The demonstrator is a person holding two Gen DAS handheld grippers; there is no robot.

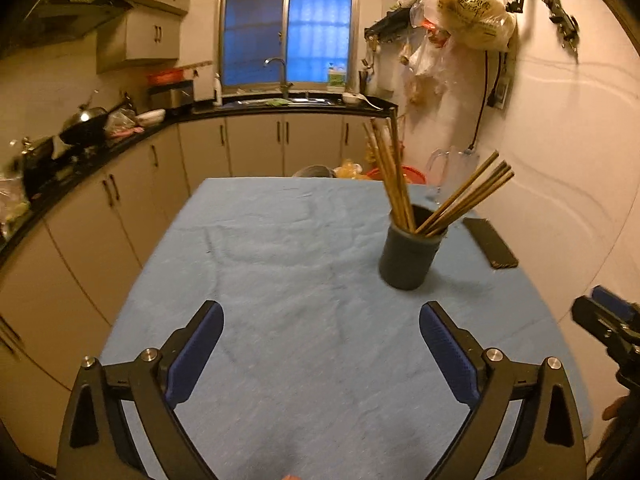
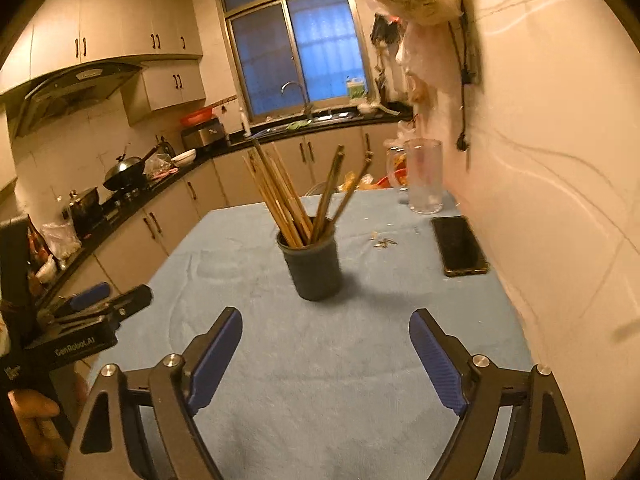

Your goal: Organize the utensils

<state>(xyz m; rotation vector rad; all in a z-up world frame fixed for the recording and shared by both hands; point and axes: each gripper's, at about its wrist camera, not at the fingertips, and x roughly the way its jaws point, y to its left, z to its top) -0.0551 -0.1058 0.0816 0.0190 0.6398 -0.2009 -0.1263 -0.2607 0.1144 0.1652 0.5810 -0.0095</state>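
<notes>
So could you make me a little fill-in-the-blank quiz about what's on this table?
1. The chopsticks stand in a dark ____.
2. The tablecloth is ____ in colour.
3. The phone lies between the holder and the ____.
4. Both the left hand-held gripper and the right hand-held gripper have their jaws ____.

Missing words: cup; blue; wall; open

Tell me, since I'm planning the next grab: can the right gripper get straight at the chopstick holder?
Probably yes. The right gripper stands open and empty, the chopstick holder sits just ahead of it on the blue tablecloth, and nothing lies between them.
</notes>
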